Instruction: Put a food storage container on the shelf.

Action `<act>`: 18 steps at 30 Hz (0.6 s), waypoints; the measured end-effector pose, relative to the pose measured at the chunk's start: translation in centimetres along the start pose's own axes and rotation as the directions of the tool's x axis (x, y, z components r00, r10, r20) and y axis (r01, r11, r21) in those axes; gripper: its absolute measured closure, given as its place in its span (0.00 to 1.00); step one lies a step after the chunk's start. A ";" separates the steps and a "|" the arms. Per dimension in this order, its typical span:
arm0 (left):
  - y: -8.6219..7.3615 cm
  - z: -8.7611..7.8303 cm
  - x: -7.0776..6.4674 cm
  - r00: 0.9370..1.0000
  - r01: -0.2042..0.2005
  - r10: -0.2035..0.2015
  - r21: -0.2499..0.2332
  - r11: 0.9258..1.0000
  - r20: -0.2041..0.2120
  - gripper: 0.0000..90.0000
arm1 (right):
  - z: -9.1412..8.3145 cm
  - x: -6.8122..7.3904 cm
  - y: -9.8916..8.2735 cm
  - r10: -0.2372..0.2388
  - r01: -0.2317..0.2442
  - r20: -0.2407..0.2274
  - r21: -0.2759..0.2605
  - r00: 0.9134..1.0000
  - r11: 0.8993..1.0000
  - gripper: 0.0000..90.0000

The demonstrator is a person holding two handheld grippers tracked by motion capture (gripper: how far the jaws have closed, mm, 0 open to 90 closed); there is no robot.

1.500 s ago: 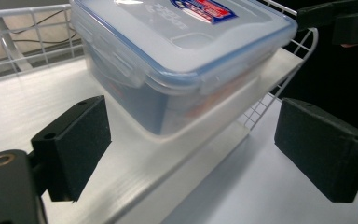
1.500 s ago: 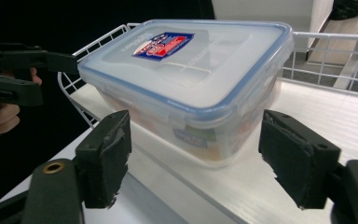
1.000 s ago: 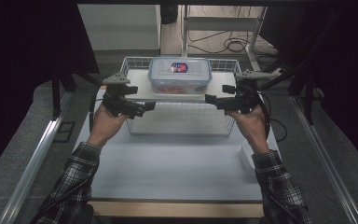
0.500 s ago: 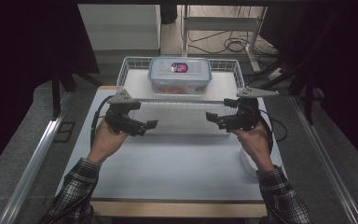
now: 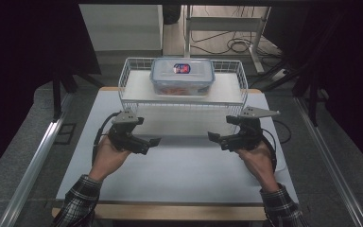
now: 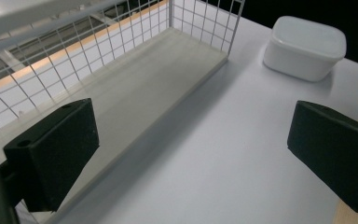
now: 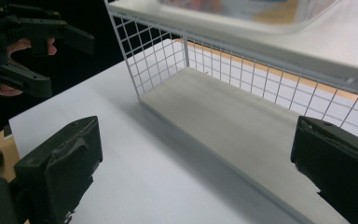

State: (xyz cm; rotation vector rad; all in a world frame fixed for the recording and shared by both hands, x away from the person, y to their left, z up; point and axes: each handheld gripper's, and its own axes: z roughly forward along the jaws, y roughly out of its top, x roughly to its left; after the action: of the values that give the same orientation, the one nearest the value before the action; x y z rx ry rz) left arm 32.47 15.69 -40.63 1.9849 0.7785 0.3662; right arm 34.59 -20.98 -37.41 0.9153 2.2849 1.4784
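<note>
A clear lidded container (image 5: 182, 75) with a red and blue label stands on the top shelf of a white wire rack (image 5: 131, 79) at the far side of the table; its underside shows in the right gripper view (image 7: 261, 11). My left gripper (image 5: 147, 142) is open and empty in front of the rack's left half, jaws toward the middle. My right gripper (image 5: 216, 138) mirrors it on the right; its jaws have just been opening, with nothing between them. The rack's lower shelf (image 6: 135, 93) (image 7: 233, 112) is bare. The left gripper (image 7: 42, 42) also shows at the upper left of the right gripper view.
A white lidded tub (image 6: 305, 46) sits on the white tabletop (image 5: 184, 175) beyond the rack's end, in the left gripper view. A wooden edge (image 5: 170, 210) runs along the near side. Metal rails and cables lie on the floor around the table.
Both hands have drawn back from the rack's sides toward the near edge and sunk lower. The container has stayed on the top shelf.
</note>
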 end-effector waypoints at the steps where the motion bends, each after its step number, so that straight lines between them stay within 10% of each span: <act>1: -0.2 0.0 -0.2 1.000 0.000 0.000 -0.001 1.000 0.001 0.02 | 0.0 0.1 -0.3 -0.003 0.003 0.000 0.001 1.000 1.000 0.01; 18: -3.2 0.7 -2.2 1.000 -0.008 0.008 -0.014 1.000 0.012 0.02 | 0.0 0.9 -3.9 0.003 -0.003 0.011 0.029 1.000 1.000 0.00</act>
State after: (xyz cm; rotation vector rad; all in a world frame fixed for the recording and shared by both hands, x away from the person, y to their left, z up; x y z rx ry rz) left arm 30.01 14.90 -43.57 1.9764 0.7589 0.3626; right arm 32.47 -21.49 -40.76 0.9332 2.3033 1.4416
